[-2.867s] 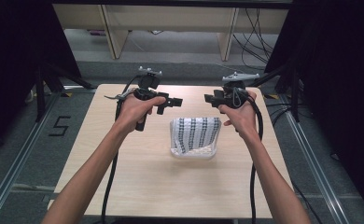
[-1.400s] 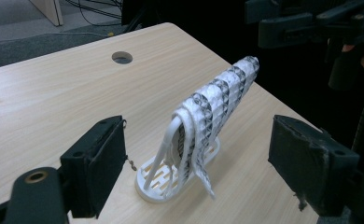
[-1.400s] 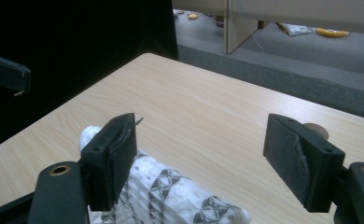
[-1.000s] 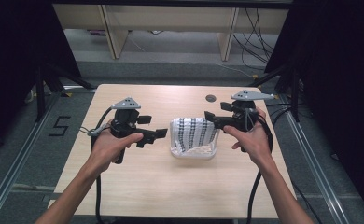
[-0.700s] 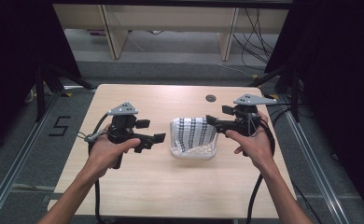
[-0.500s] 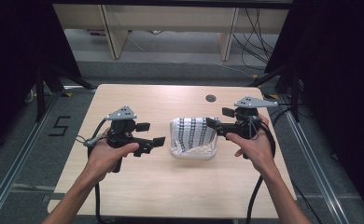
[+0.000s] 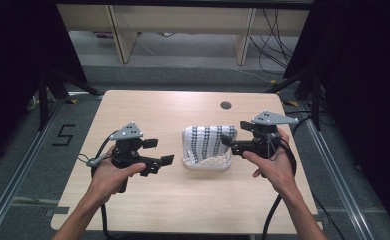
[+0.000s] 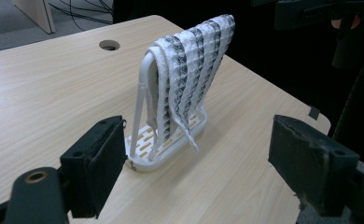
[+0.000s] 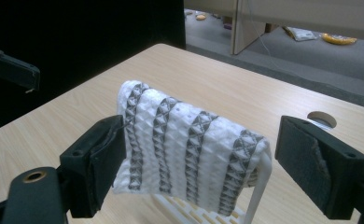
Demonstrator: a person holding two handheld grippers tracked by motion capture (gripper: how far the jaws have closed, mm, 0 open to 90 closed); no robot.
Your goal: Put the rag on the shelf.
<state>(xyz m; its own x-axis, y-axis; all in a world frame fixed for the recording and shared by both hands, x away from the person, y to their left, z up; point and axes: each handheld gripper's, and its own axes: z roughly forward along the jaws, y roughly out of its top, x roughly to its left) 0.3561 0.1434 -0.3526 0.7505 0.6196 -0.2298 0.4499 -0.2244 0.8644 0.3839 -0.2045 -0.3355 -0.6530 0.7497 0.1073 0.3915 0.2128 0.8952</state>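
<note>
My two grippers are matte black, left gripper [image 7: 155,162] and right gripper [image 7: 233,145], each topped with a grey three-cornered plate [image 7: 127,131] dotted with small holes. Black cable [image 7: 273,215] trails from each. Jaw pads are blocky black foam, the right-side ones frayed. I note a brass-ringed hole [image 8: 35,177] at each jaw base. Forearms bare, no sleeves.

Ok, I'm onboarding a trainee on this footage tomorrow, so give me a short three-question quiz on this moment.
1. True or false: the striped cloth lies flat on the table.
2. What holds the cloth up: A) a white rack, B) a bowl, C) a hand?
3. Fill in: both the left gripper and the right gripper have their jaws ____.

Key: 1 false, it hangs over the rack's bar; 2 A; 3 open, neither touching the cloth.
</note>
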